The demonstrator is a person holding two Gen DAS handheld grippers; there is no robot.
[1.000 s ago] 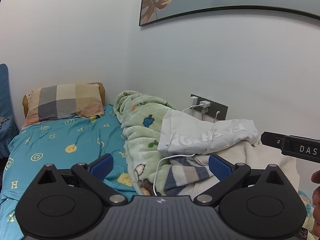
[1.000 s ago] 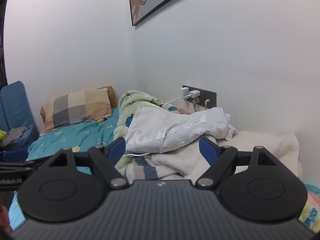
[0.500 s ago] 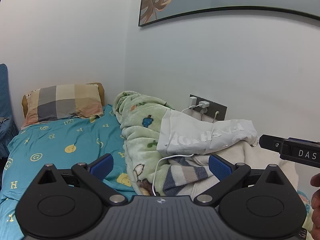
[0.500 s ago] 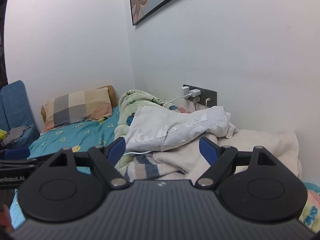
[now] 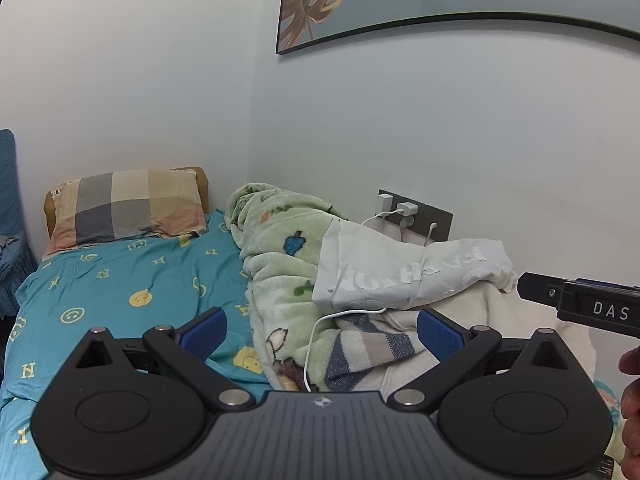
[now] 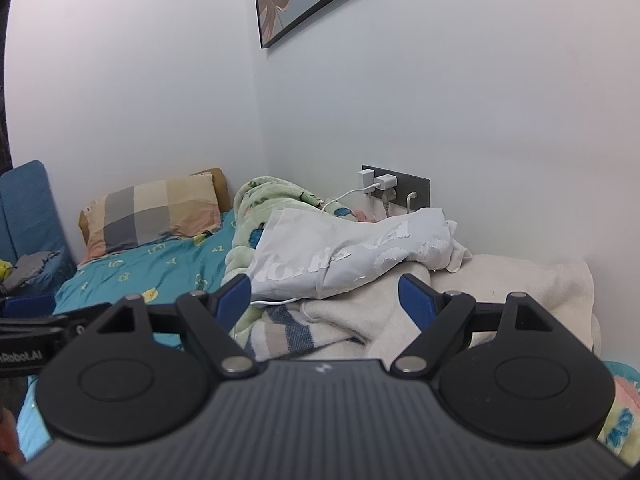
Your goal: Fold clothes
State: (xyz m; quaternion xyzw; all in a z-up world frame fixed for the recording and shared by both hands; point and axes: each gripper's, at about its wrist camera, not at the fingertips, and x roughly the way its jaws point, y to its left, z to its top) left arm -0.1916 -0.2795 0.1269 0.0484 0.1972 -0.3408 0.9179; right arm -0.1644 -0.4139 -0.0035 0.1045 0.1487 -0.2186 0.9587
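Note:
A pale grey-white garment (image 5: pixel 404 272) (image 6: pixel 340 256) with cracked white lettering lies crumpled on top of a heap by the wall. Under it lie a cream garment with blue and grey stripes (image 5: pixel 372 348) (image 6: pixel 352 320) and a green cartoon-print fleece blanket (image 5: pixel 280 264) (image 6: pixel 260 196). My left gripper (image 5: pixel 320 328) is open and held back from the heap, nothing between its blue pads. My right gripper (image 6: pixel 325 294) is open too, hovering in front of the grey-white garment. In the left wrist view the right gripper's body (image 5: pixel 588 308) shows at the right edge.
A bed with a teal smiley-print sheet (image 5: pixel 120 288) (image 6: pixel 160 268) stretches left, a checked pillow (image 5: pixel 124 204) (image 6: pixel 156 208) at its head. A wall socket with chargers (image 5: pixel 412 212) (image 6: pixel 394 186) and a white cable (image 5: pixel 320 332) sit by the heap. A blue chair (image 6: pixel 28 216) stands far left.
Both views have shifted only slightly; the right gripper has edged a little closer to the clothes heap. Both grippers remain open and nothing on the bed has moved.

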